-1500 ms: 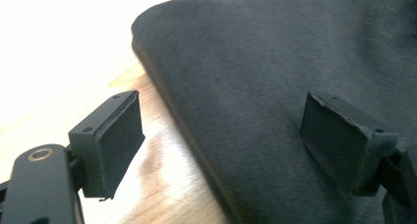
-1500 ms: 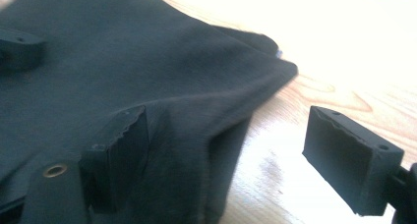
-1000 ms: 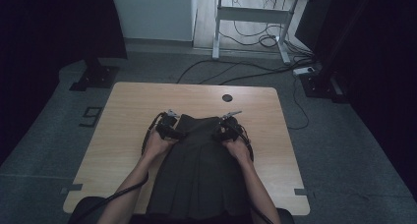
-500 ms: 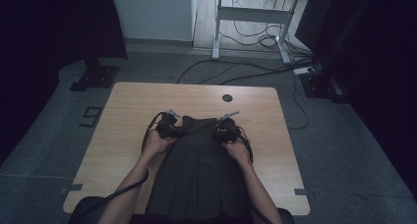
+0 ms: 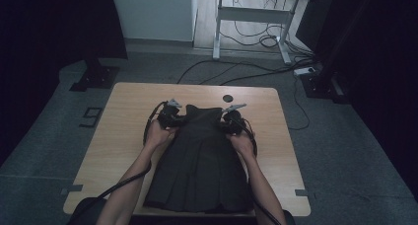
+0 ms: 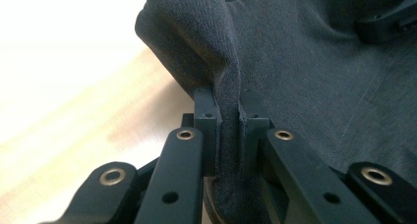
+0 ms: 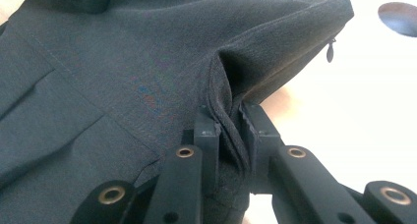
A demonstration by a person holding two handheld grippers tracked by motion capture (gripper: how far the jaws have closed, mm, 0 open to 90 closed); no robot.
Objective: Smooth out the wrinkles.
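Nearest to me, the hem of the dark pleated skirt [image 5: 199, 170] lies at the near edge of the table [image 5: 118, 136], and my two forearms come in over it from below, one along each side of the cloth. Both forearms run forward and slightly inward, narrowing toward the skirt's waistband.

Farther up the skirt, my left hand [image 5: 156, 134] wraps the left gripper [image 5: 173, 117] at the waistband's left corner, with the wrist straight and the cable looping out to the left of the skirt. In the left gripper view its jaws are clenched on a raised fold of the skirt [image 6: 223, 86], the fabric pinched upright between the two pads while the rest of the skirt spreads flat beyond it.

My right hand [image 5: 241, 141] mirrors that pose at the waistband's right corner, holding the right gripper [image 5: 230, 122]. In the right gripper view its jaws are closed on the skirt's edge [image 7: 223, 121], which lifts into a small peak; a zip pull [image 7: 330, 51] hangs at the skirt's far corner.

Beyond the waistband, a round dark grommet [image 5: 227, 98] sits in the table, apart from the skirt and closer to its right corner.
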